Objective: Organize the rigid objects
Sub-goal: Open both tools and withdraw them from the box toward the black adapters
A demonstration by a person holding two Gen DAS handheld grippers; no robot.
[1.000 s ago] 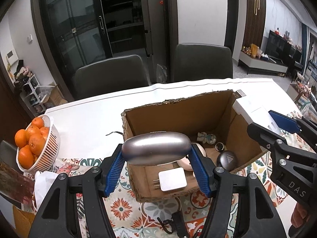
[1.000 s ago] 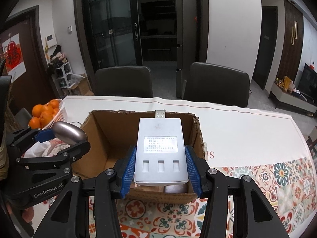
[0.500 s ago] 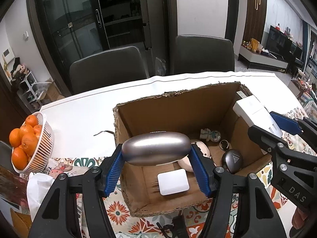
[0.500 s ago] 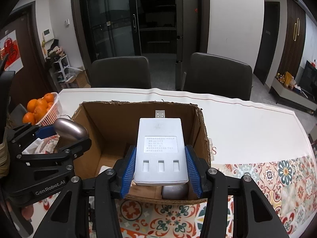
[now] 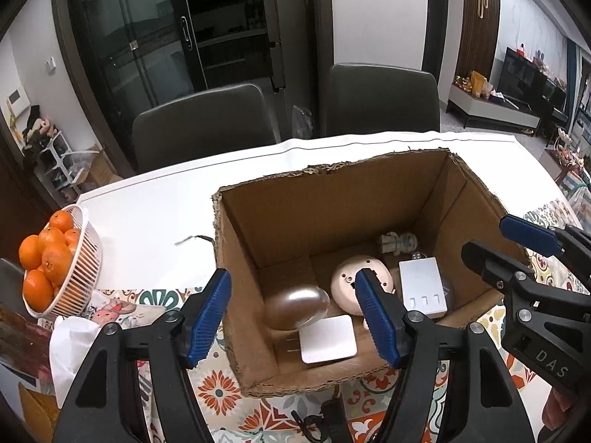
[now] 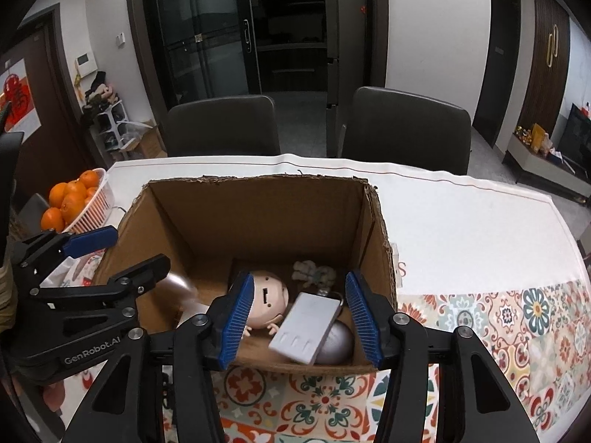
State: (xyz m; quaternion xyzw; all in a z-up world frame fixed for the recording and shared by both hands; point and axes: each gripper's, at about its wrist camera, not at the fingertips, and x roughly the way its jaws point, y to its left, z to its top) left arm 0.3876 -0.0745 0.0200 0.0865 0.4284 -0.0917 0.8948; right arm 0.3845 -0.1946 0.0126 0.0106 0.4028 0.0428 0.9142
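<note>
Both grippers hang released above a cardboard box [image 5: 332, 199] at frame centre: the left gripper [image 5: 295, 310] with jaws spread and nothing between them, the right gripper [image 6: 297, 317] likewise. Inside the box, a blurred silver oval object [image 5: 297, 306] sits lower left; a grey rectangular device [image 6: 304, 326] lies tilted, lower right.

Cardboard box [image 5: 369, 192]: matt brown corrugated, torn ragged rim. Silver egg-shaped object [image 5: 297, 307]: polished metal look, glossy, mirror highlights. White charger [image 5: 328, 338]: smooth matt plastic. Grey adapter [image 5: 423, 291]: smooth plastic, satin. Left gripper [image 5: 295, 317]: matt black plastic, ribbed blue pads. Basket [image 5: 79, 269]: white slatted plastic. Tabletop [image 6: 480, 229]: smooth white; patterned cloth nearer the lower frame.
</note>
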